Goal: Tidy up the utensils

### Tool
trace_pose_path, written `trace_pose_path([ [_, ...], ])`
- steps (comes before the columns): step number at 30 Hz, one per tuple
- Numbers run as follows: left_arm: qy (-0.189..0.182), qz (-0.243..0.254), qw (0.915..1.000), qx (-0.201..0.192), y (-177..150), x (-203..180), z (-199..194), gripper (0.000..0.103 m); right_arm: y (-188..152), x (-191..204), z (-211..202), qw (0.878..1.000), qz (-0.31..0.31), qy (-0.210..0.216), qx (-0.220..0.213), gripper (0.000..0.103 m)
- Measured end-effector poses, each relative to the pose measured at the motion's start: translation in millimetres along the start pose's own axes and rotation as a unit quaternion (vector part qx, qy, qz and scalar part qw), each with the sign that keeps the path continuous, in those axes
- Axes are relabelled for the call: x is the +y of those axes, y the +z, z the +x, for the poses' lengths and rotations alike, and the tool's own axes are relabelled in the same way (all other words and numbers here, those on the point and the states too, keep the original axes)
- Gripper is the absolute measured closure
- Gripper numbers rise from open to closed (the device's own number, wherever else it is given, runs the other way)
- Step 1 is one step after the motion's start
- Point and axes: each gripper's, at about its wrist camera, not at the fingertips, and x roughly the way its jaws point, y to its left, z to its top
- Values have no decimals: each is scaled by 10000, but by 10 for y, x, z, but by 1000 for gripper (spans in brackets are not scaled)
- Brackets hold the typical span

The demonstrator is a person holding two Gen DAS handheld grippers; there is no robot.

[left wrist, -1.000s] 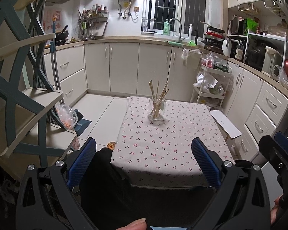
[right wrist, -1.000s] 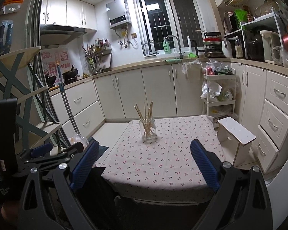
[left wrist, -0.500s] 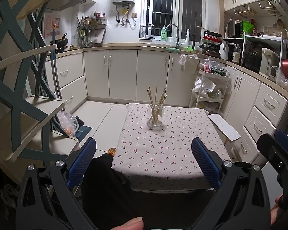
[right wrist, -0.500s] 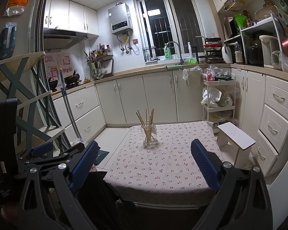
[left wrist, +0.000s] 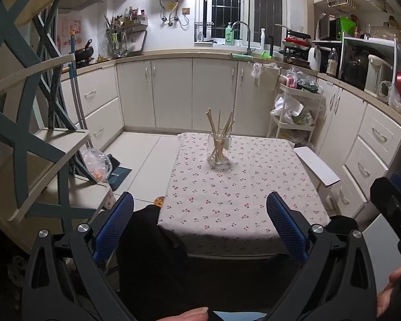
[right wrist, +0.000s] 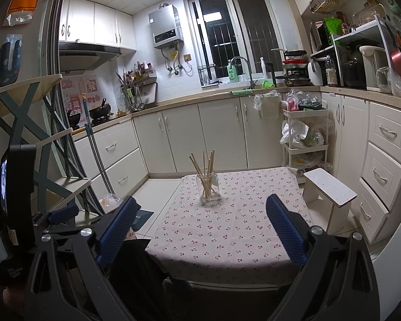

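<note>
Chopsticks (left wrist: 219, 131) in jar (left wrist: 218, 152) (upright), well beyond empty left gripper (left wrist: 200, 226)

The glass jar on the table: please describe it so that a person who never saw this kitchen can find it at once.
In the middle of the kitchen floor stands a low table under a white cloth printed with small red cherries. Toward its far end stands the glass jar, clear and upright, holding a bundle of chopsticks that fan out above its rim. Nothing else stands on the cloth.

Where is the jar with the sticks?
In both views the glass jar of chopsticks stands upright on the flowery tablecloth, toward the table's far end, with a white stool to its right.
</note>
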Motion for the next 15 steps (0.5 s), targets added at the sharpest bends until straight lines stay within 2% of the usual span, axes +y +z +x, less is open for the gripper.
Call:
trace_pose_path([
  [2,28,-8,9998,201,-11,6,68,7,3,-13,-1,10000,23,-26,-7,9],
  [5,-134,-159,9988,439,-73,42,160,7,11,-52,6,9999,102,-68,-4,9],
  [9,30,-109,9997,195,-109,21,94,7,1,-89,12,9998,167,-80,22,9],
  [12,-93,-24,9999,118,-104,-20,61,7,0,-94,15,9998,166,-77,27,9],
  [15,-350,-120,9990,261,-101,5,94,7,-16,-107,27,9998,181,-92,24,9],
])
